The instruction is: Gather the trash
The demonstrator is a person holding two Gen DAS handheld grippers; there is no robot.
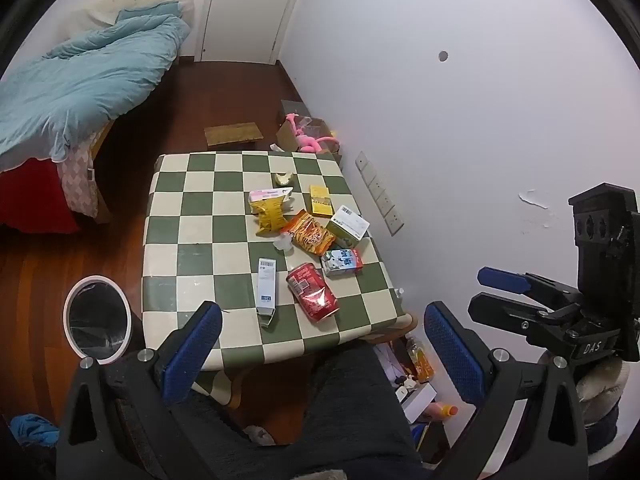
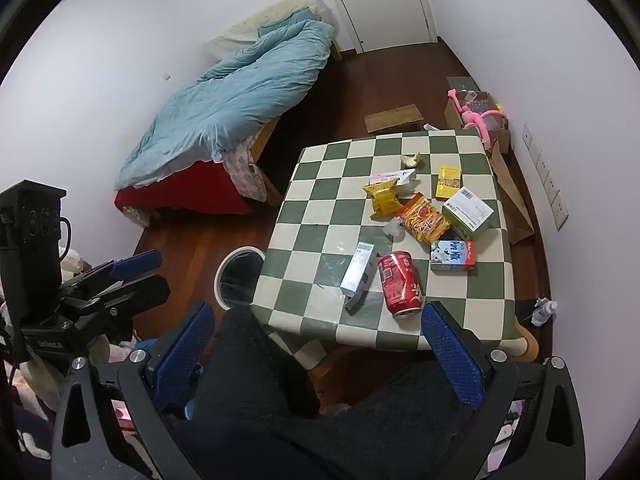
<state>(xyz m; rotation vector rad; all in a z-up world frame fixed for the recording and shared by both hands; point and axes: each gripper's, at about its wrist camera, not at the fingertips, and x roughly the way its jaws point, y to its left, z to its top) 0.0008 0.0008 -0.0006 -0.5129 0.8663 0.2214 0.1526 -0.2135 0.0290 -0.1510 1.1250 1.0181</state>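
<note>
While both views show the table (image 1: pixel 180 216), only the right shows a bottle (image 2: pixel 545 311).

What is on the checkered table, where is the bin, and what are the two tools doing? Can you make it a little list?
table: green and white checkered table
trash on it: red can lying down, milk carton, orange snack bag, yellow snack bag, tall white box
bin: round bin on the floor beside the table
left tool: open, empty
right tool: open, empty
</note>
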